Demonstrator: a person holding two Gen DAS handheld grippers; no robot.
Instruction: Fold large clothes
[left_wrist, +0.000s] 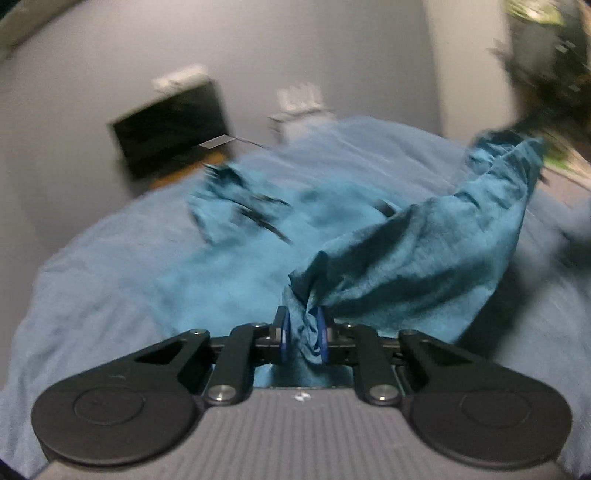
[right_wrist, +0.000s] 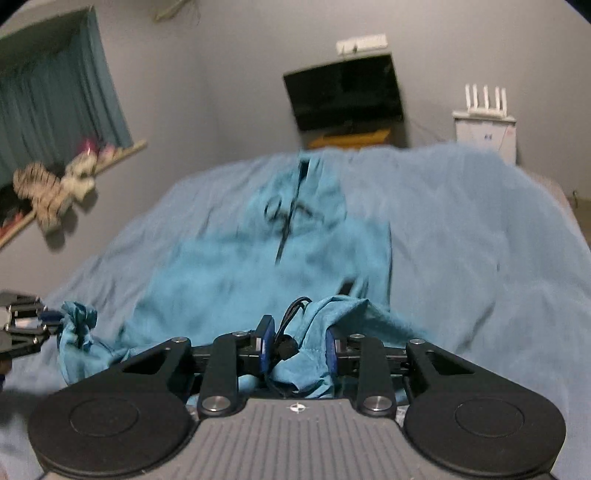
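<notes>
A teal hooded garment with a dark zipper and drawstrings lies spread on the light blue bedspread. My left gripper is shut on a bunched part of the garment's near edge; the cloth rises from it toward the upper right. My right gripper is shut on another bunch of the teal hem, with a black cord caught beside the left finger. The left gripper also shows in the right wrist view, holding its bunch of cloth at the far left. Both views are blurred.
A dark TV screen stands against the grey wall beyond the bed. A white cabinet with a router is to its right. A curtain and stuffed toys on a shelf are at the left. A dark blurred shape is at upper right.
</notes>
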